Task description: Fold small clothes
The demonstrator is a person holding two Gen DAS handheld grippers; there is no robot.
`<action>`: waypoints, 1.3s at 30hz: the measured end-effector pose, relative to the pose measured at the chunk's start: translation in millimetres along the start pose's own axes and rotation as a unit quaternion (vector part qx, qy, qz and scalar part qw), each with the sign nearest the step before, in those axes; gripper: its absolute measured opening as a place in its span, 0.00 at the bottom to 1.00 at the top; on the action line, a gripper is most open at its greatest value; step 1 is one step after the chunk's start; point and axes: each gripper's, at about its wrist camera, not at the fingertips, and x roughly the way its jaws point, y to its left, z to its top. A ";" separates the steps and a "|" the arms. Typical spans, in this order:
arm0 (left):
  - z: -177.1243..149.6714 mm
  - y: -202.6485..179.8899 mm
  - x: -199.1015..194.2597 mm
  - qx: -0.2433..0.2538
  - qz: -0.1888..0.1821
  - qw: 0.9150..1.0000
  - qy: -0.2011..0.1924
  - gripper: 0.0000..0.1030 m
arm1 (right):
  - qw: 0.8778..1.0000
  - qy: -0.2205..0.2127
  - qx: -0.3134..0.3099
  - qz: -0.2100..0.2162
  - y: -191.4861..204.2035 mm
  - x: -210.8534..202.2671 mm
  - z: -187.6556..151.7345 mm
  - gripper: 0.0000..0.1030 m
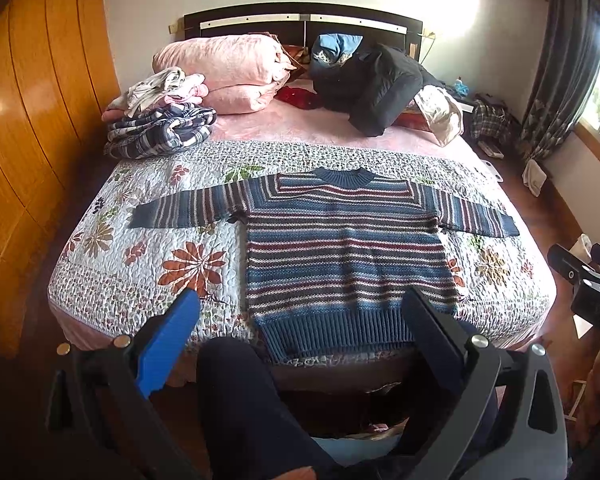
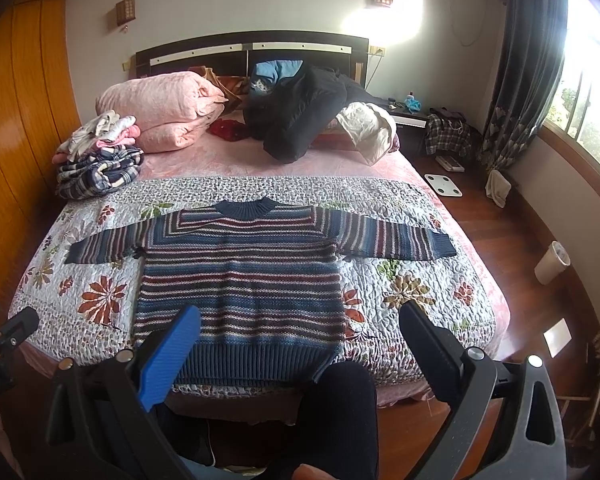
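Lying flat on the bed's quilt (image 1: 140, 264) ahead of both wide-open, empty jaws, the striped sweater (image 1: 348, 248) looks a soft, floppy, fairly heavy knit, probably best pinched at a sleeve cuff (image 2: 444, 246) or the ribbed hem.

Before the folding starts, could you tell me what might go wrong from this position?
Three risks, as I judge them.
1. The striped sweater has its hem at the bed's foot edge, so a tug could drag it off.
2. Its chunky knit may snag on a finger.
3. The floral quilt beneath could be pinched along with a sleeve.
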 end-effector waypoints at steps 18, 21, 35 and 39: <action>-1.2 -0.8 3.9 0.001 -0.004 1.000 0.001 0.97 | 1.000 0.003 0.000 0.000 -2.4 0.3 4.7 0.96; -1.9 -1.0 3.7 0.001 -0.003 1.000 0.001 0.97 | 1.000 0.004 0.000 0.000 -2.5 0.5 5.1 0.96; -6.1 -5.7 13.2 0.000 -0.011 1.000 0.005 0.97 | 1.000 0.012 0.003 0.000 -3.2 15.0 -0.8 0.96; -5.5 -8.7 27.9 0.002 -0.030 0.999 0.013 0.97 | 1.000 0.016 0.003 -0.005 -5.9 25.5 -2.3 0.96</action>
